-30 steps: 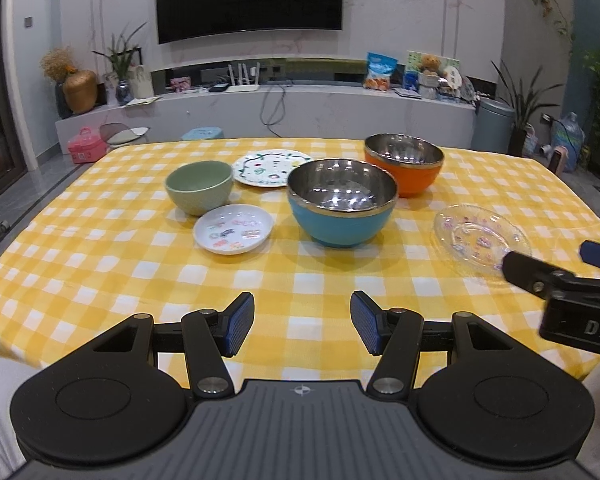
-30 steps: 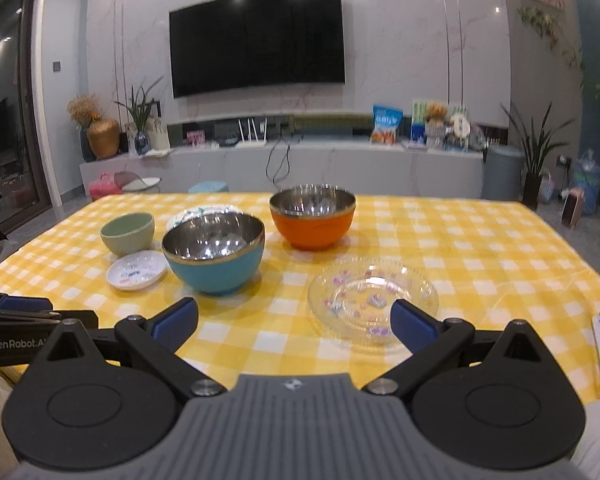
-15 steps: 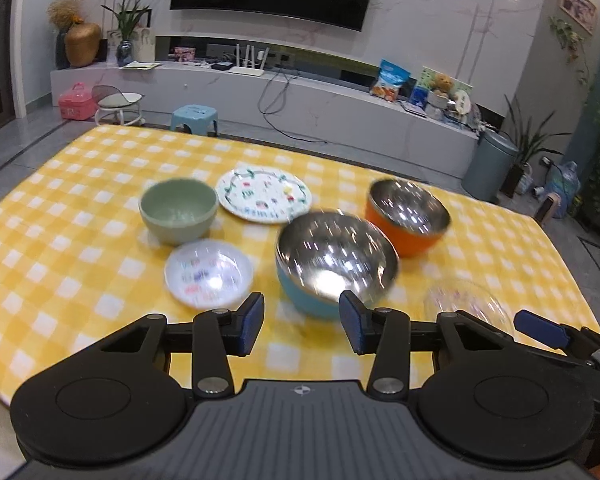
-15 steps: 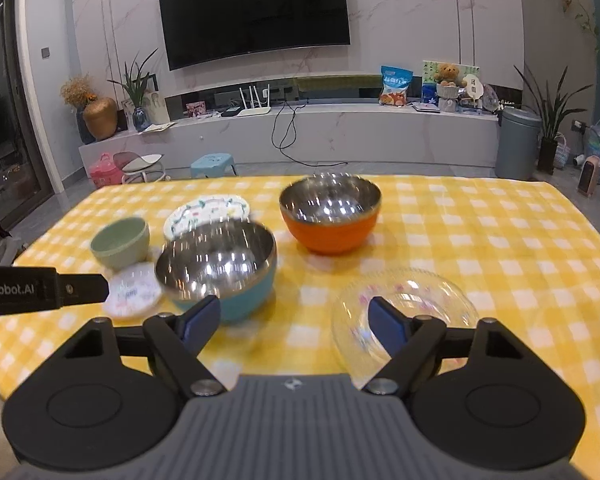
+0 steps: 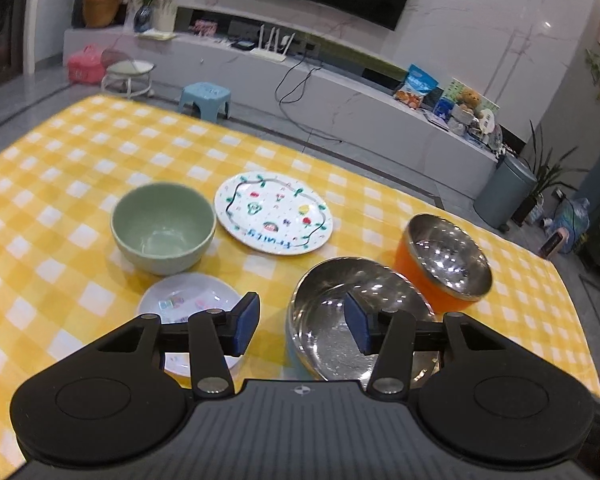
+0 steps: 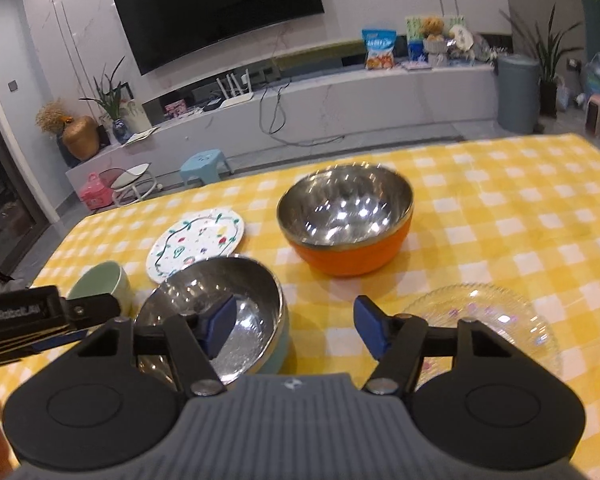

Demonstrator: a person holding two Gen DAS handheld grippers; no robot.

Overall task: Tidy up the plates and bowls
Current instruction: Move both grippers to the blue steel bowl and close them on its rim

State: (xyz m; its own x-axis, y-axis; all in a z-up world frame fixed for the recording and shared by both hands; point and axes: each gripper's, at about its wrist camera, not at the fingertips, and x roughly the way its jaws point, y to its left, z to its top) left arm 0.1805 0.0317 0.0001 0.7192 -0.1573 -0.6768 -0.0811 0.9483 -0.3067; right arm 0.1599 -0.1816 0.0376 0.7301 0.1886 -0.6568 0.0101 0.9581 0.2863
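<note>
Table under yellow-and-white checked cloth (image 5: pixel 80 152). Resting on it: blue steel-lined bowl (image 5: pixel 332 320) beneath the left jaws' right finger; small white saucer (image 5: pixel 188 300) under their left finger; green bowl (image 5: pixel 162 226) and painted plate (image 5: pixel 274 212) beyond them. Orange bowl (image 6: pixel 344 216) lies ahead of the right jaws; clear glass dish (image 6: pixel 480 316) under their right finger.

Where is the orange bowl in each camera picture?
Left wrist view: the orange bowl sits at the right, just behind the blue bowl.
Right wrist view: the orange bowl sits in the middle, on the yellow checked cloth, beyond the gripper's fingers.
Shared landmark: the painted plate lies to the bowl's left in both views.
</note>
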